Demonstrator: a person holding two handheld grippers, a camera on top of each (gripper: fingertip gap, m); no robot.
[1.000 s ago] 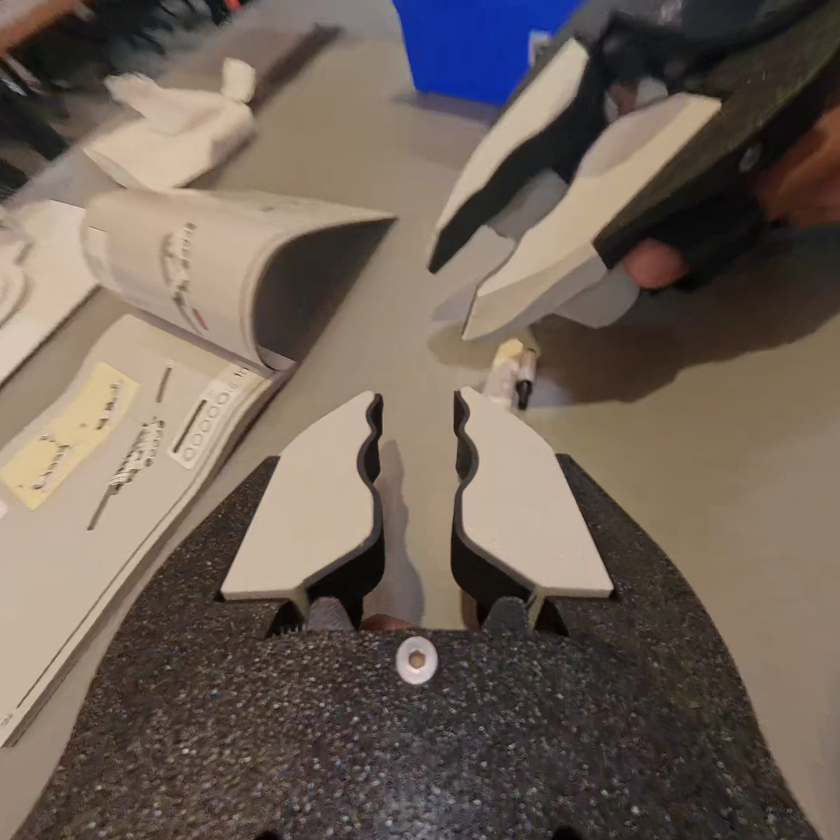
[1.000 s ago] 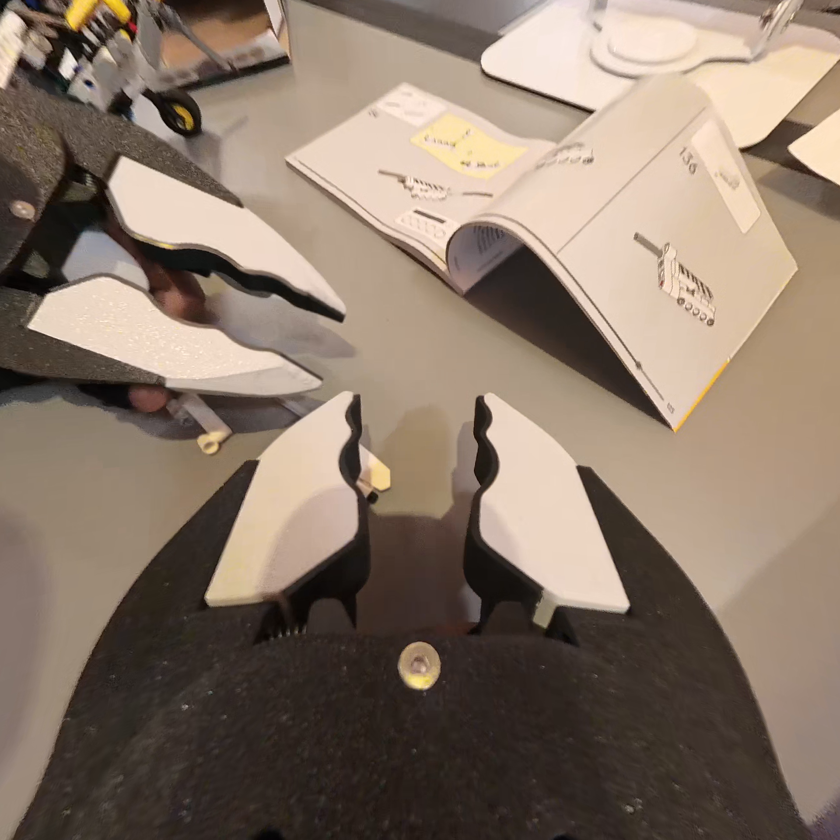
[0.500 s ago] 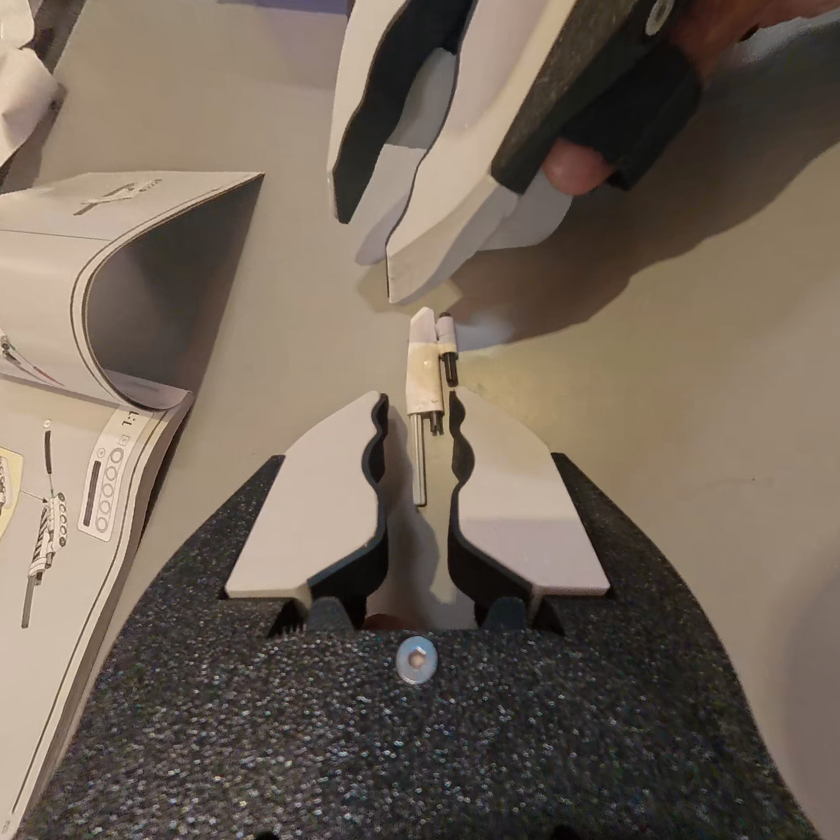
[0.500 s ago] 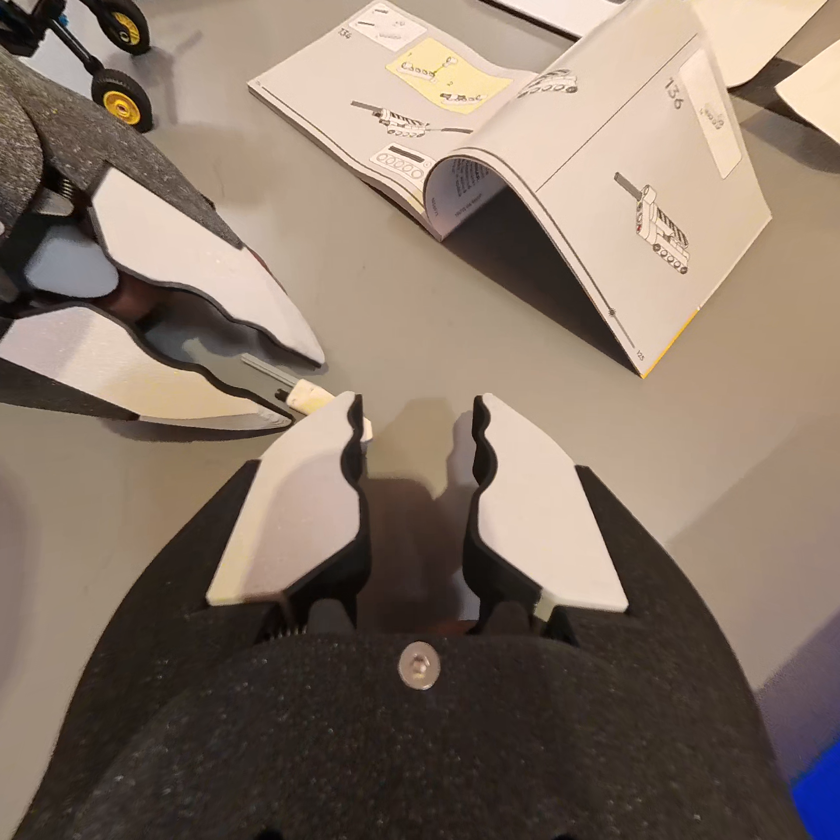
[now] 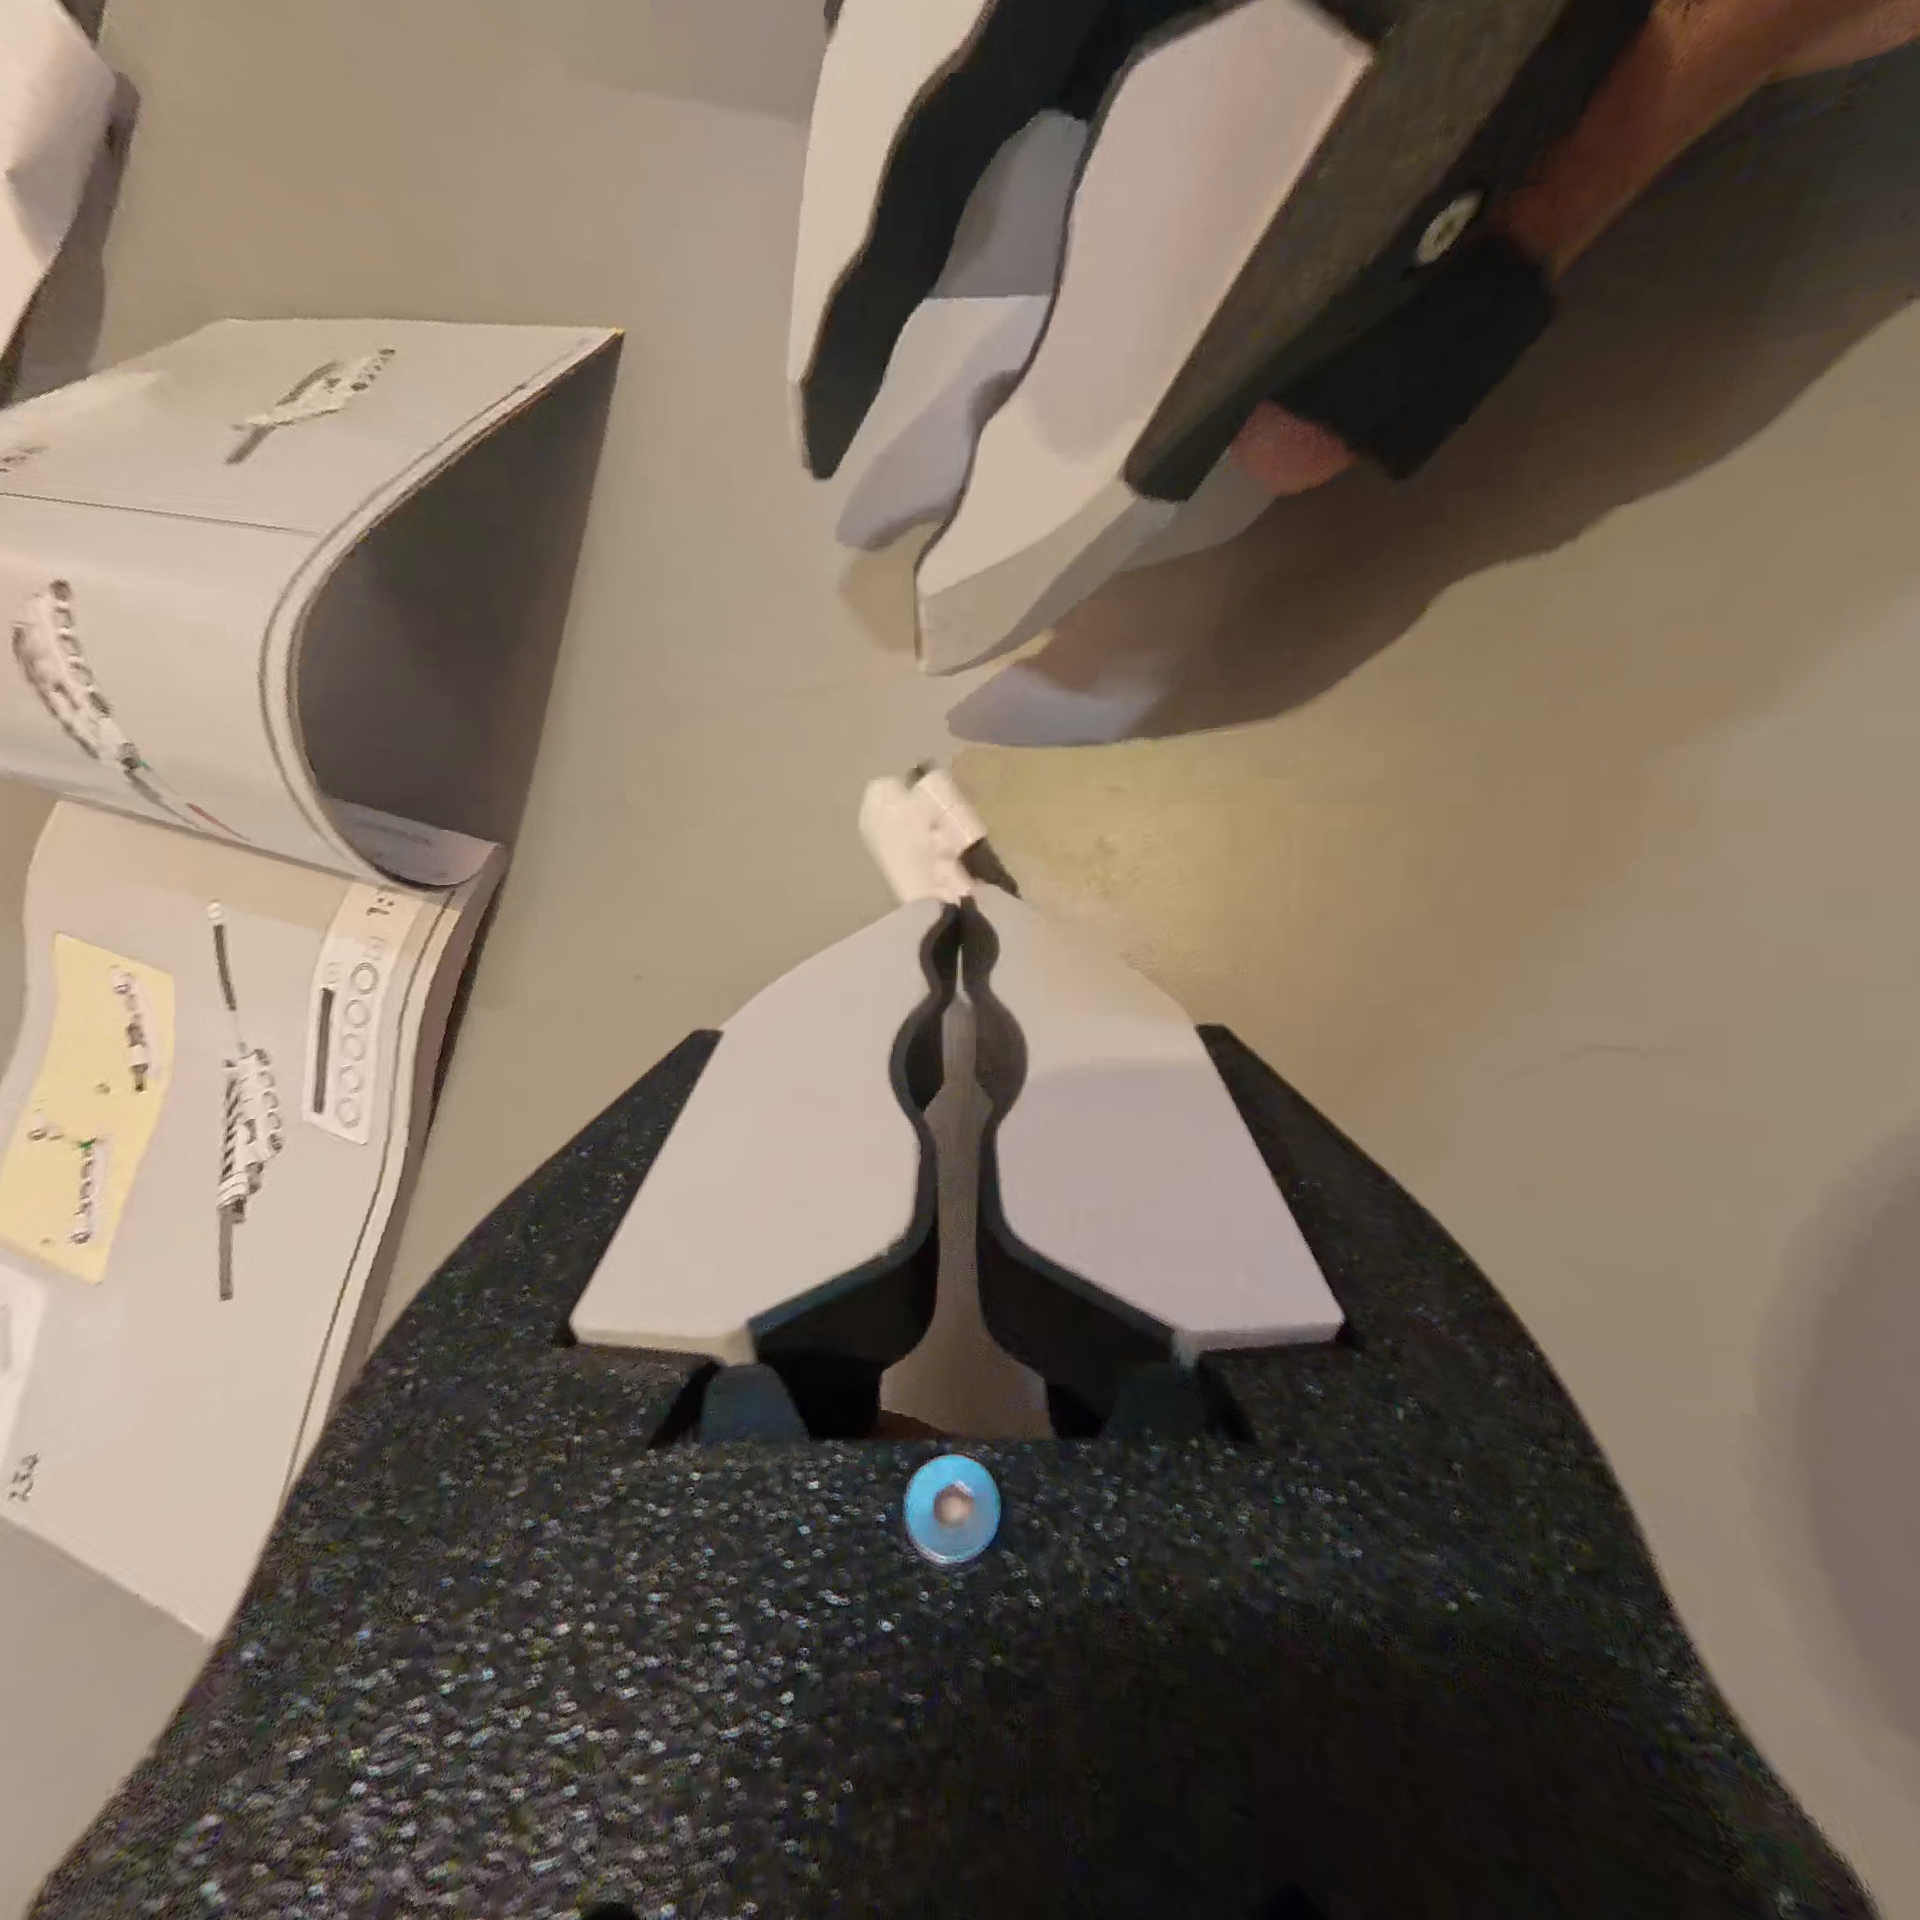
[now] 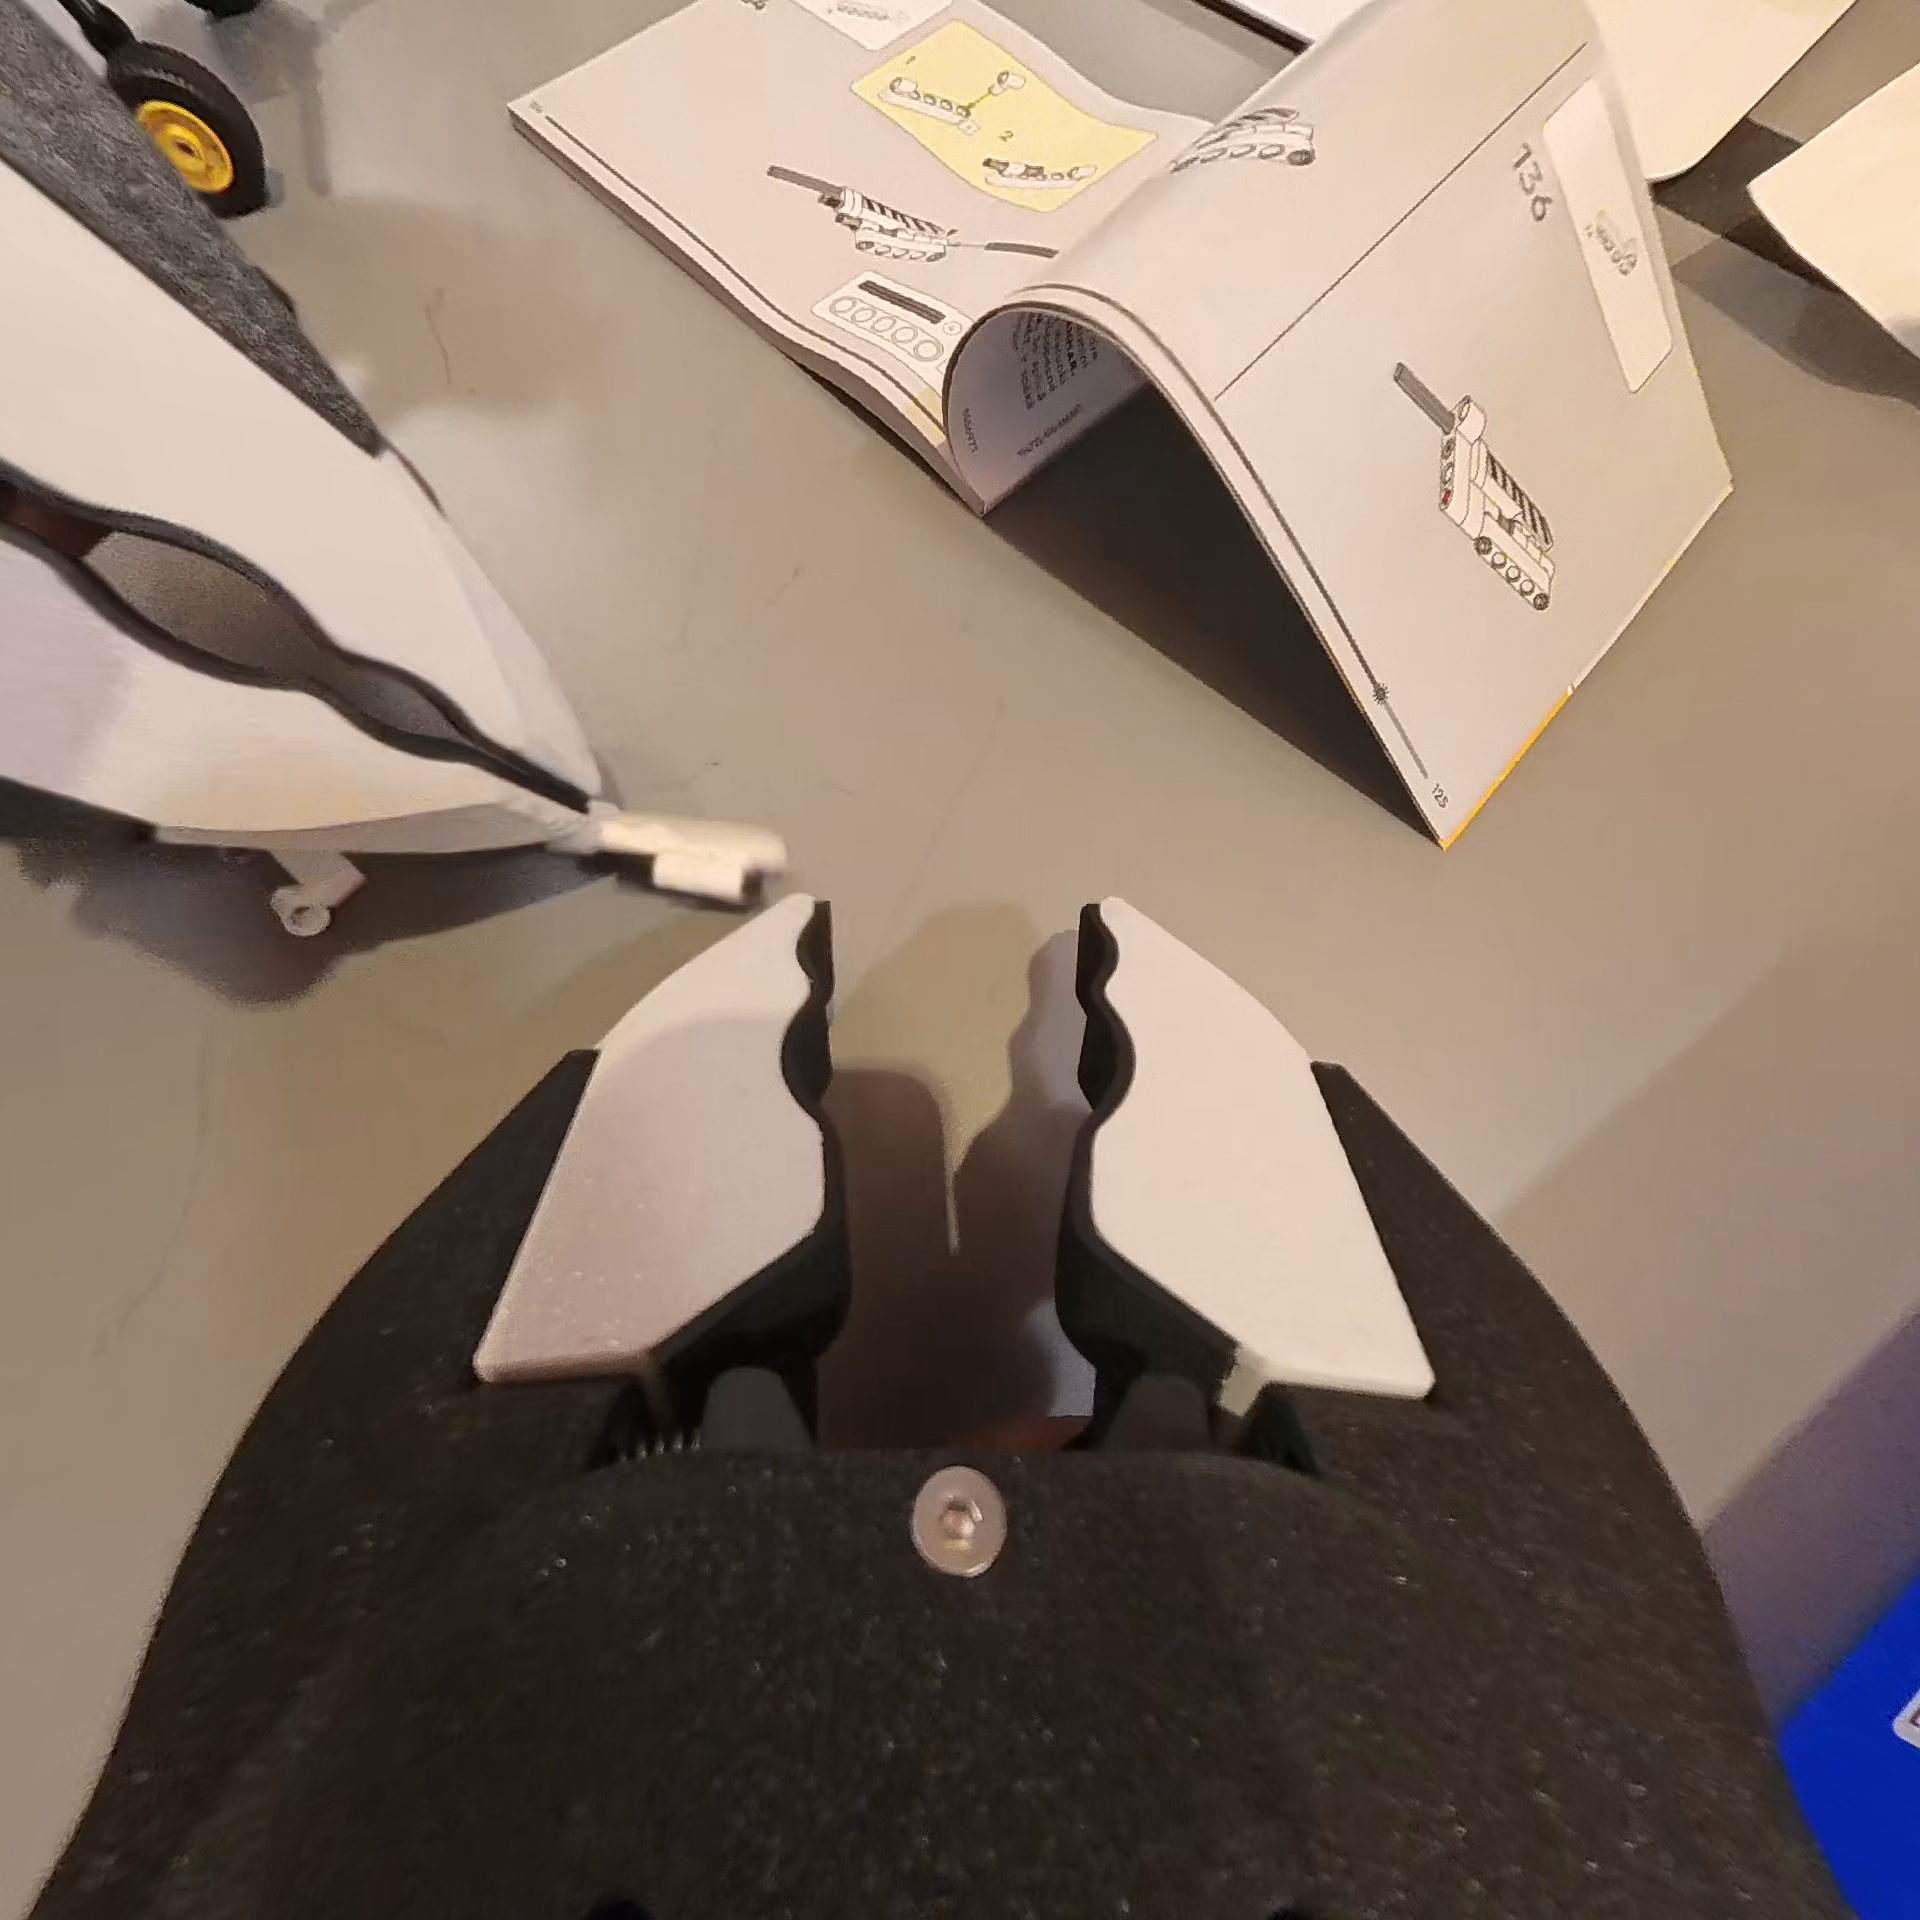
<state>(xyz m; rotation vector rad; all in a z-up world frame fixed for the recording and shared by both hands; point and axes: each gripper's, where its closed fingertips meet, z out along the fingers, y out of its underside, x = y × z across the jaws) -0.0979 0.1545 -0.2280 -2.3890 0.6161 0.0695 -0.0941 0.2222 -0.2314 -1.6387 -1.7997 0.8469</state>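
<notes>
The left gripper (image 5: 958, 906) has its 2 fingers closed on a small white building-toy piece (image 5: 920, 847), pinched at the very tips so that most of it sticks out ahead, just above the grey surface (image 5: 1455, 1039). The right gripper (image 6: 954, 914) hovers just beside that piece with its fingers apart and nothing between them. An open instruction booklet (image 6: 1299, 312) lies near, and a yellow-hubbed wheel (image 6: 192, 145) sits farther off.
</notes>
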